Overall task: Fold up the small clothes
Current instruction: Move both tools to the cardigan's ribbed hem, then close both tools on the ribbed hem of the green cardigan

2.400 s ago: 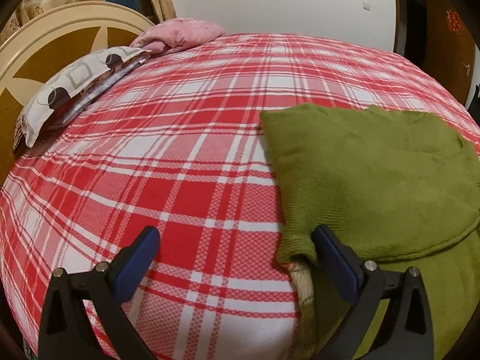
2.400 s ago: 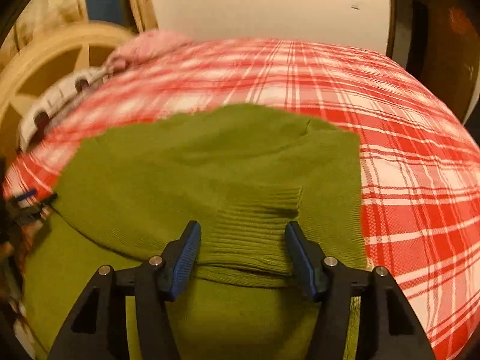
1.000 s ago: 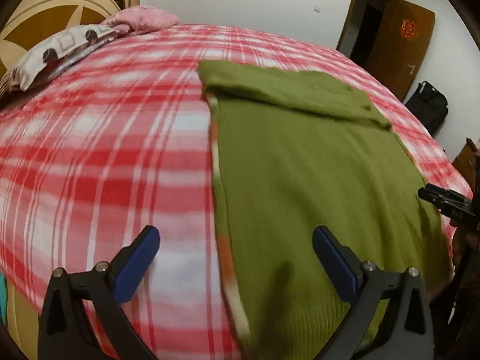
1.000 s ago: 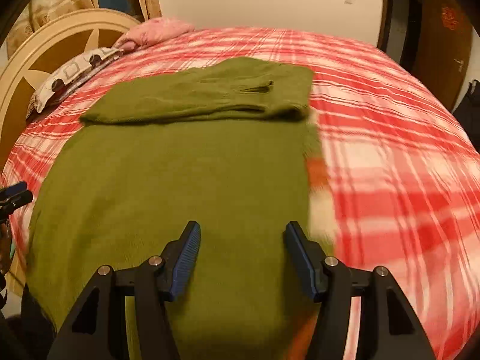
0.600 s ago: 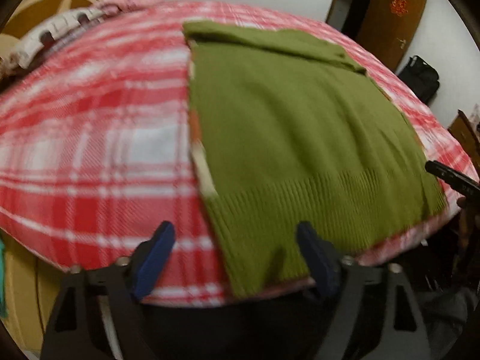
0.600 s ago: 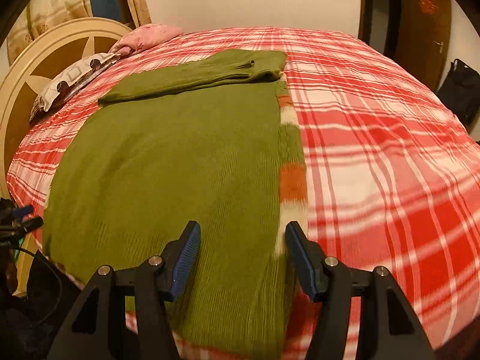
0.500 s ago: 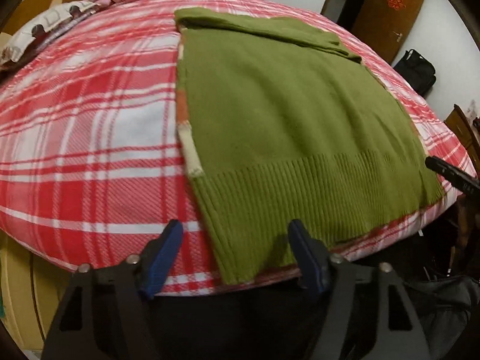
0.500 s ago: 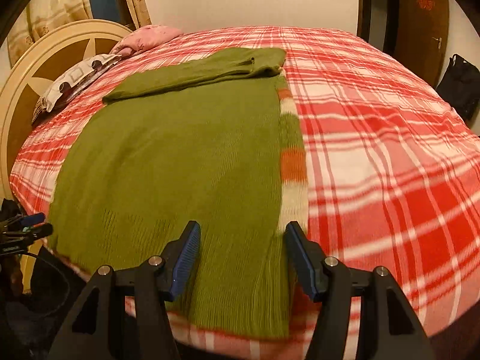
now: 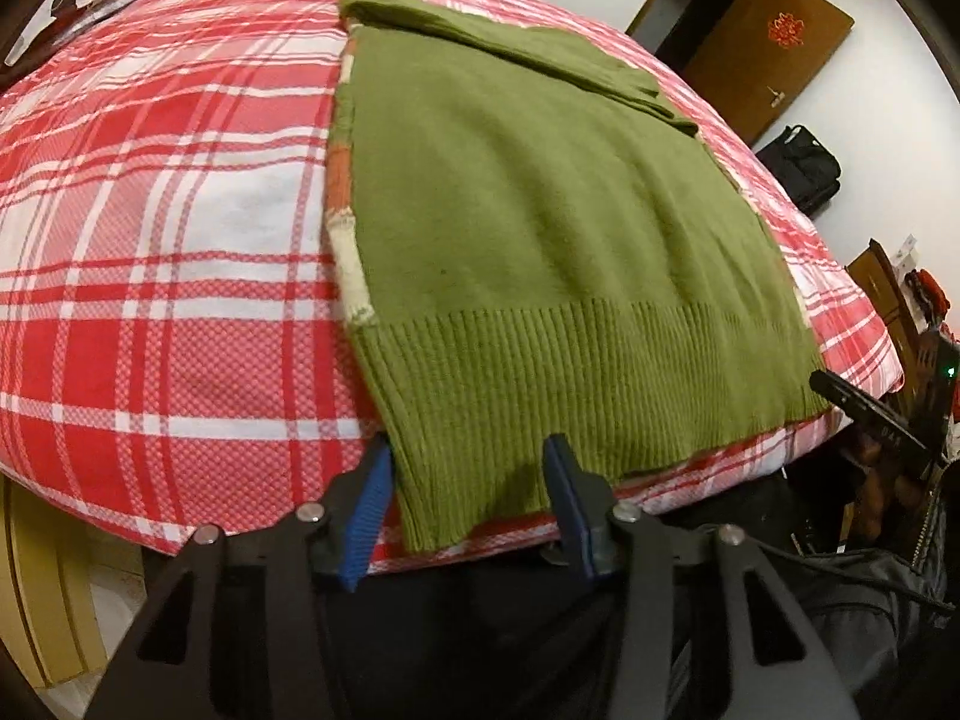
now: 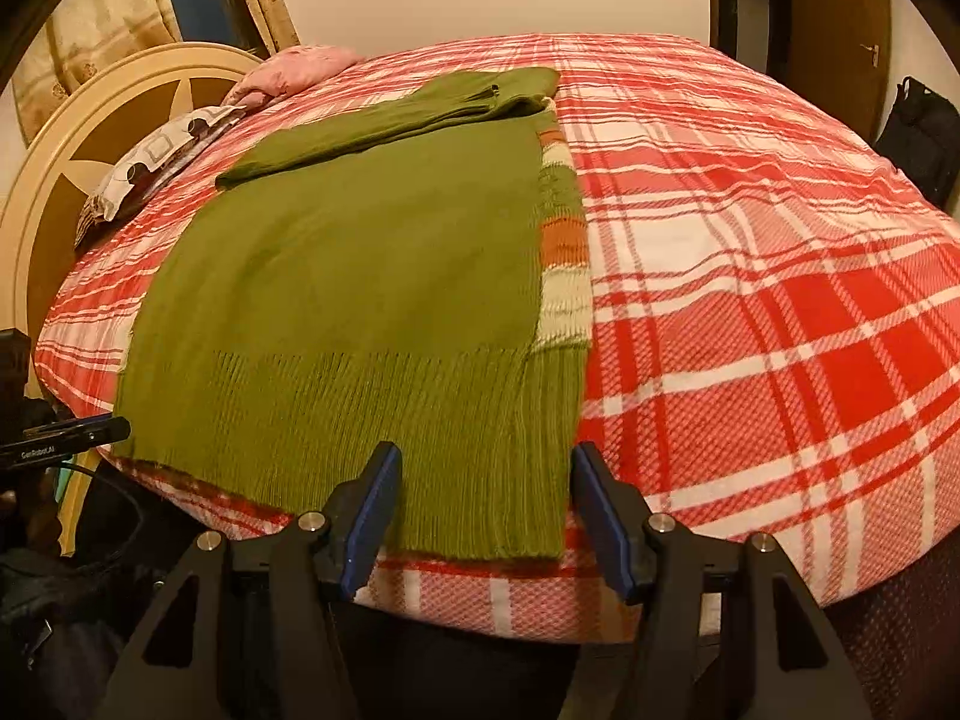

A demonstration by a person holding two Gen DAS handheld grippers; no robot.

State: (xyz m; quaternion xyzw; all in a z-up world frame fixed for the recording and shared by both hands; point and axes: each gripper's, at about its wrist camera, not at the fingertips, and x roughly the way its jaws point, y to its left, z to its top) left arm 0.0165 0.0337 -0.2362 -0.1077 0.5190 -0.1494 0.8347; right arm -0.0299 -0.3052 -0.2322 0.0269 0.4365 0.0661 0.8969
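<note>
A green knitted sweater (image 9: pixel 540 210) lies flat on the red plaid bed (image 9: pixel 150 240), its sleeves folded across the far end and its ribbed hem at the near edge. An orange and cream striped band shows along each side. My left gripper (image 9: pixel 468 498) straddles the hem's left corner and its jaws are closing, with the pads not visibly pressing the knit. My right gripper (image 10: pixel 486 510) straddles the right corner of the sweater's (image 10: pixel 360 276) hem. Its jaws are closing slightly, and a gap still shows beside the cloth.
The bed (image 10: pixel 750 270) drops off just in front of both grippers. A patterned pillow (image 10: pixel 156 162), a pink pillow (image 10: pixel 300 69) and a round headboard (image 10: pixel 78 180) are at the far left. A brown door (image 9: pixel 762 42) and a black bag (image 9: pixel 801 168) stand to the right.
Both grippers have drawn back from the folded sleeves at the far end to the hem at the near edge. The left jaws have narrowed around the hem corner.
</note>
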